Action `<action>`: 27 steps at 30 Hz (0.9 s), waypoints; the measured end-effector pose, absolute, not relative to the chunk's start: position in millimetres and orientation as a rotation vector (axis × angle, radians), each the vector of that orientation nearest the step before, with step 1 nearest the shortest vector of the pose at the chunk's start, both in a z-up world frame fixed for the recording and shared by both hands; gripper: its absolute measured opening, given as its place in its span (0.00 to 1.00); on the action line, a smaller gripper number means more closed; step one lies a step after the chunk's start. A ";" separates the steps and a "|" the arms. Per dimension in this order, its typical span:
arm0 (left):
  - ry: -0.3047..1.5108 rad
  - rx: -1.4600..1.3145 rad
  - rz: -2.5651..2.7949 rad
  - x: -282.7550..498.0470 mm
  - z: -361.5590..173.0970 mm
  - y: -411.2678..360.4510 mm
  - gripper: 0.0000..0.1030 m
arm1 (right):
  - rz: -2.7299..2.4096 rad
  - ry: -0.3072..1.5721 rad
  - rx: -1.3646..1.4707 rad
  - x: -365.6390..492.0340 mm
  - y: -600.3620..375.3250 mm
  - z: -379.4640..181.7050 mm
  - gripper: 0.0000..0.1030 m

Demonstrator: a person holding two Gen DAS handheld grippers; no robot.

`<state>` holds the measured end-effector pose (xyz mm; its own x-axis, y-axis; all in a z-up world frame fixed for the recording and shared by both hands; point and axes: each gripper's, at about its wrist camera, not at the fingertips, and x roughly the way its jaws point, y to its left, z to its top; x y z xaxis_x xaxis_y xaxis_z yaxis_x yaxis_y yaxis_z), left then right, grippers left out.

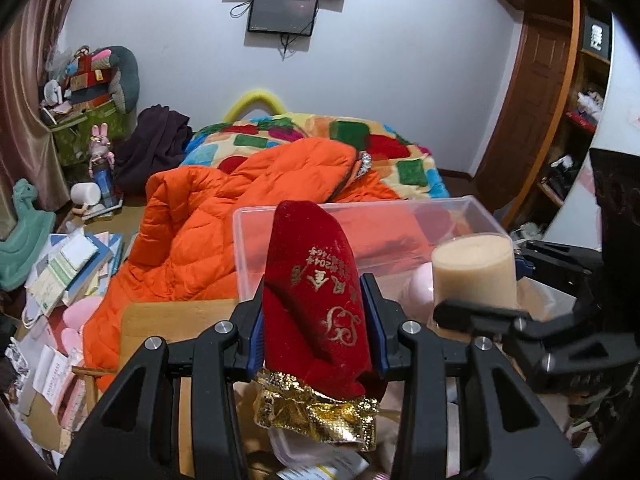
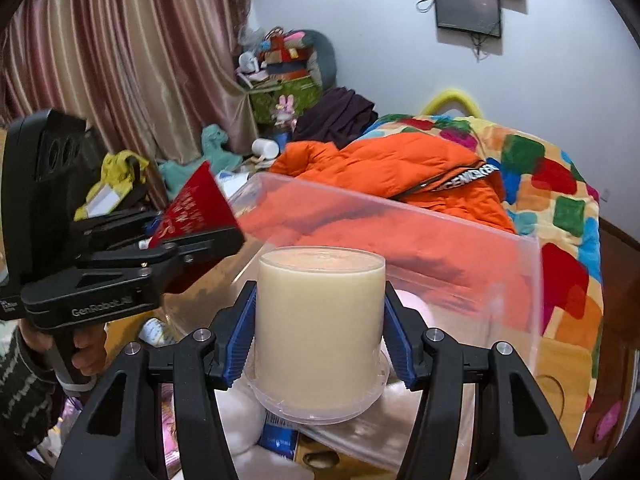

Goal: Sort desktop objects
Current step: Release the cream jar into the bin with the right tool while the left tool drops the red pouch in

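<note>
One red velvet pouch with gold trim (image 1: pixel 316 312), one cream cylindrical clear-cased tub (image 2: pixel 320 324) (both gripped), one clear plastic bin (image 1: pixel 460 216).

The pouch (image 1: pixel 316 304) is red velvet with gold print and a gold foil hem. The tub (image 2: pixel 320 332) is clear plastic, filled cream-beige. The bin (image 2: pixel 440 240) is clear. The jacket (image 1: pixel 224 220) is bright orange. The blanket (image 2: pixel 552 200) carries red, green, blue and orange blocks on yellow. Gripper pads (image 2: pixel 240 336) are blue on black.

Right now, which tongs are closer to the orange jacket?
Left. The left tongs, holding the red pouch, sit beside the orange jacket; the right tongs are behind the clear bin.
</note>
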<state>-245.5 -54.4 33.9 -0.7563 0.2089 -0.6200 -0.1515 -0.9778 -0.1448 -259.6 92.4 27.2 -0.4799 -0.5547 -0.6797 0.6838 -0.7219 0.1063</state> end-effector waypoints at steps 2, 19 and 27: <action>-0.120 -1.000 2.771 -250.0 31.3 -55.4 0.39 | -2.194 0.258 0.933 -261.1 85.7 23.0 0.53; -0.074 -0.987 2.756 -256.5 30.3 -50.9 0.48 | -2.188 0.471 0.883 -255.6 59.2 8.5 0.56; -0.118 -0.976 2.725 -245.1 41.9 -50.7 0.55 | -2.274 0.541 0.773 -235.0 66.9 25.4 0.73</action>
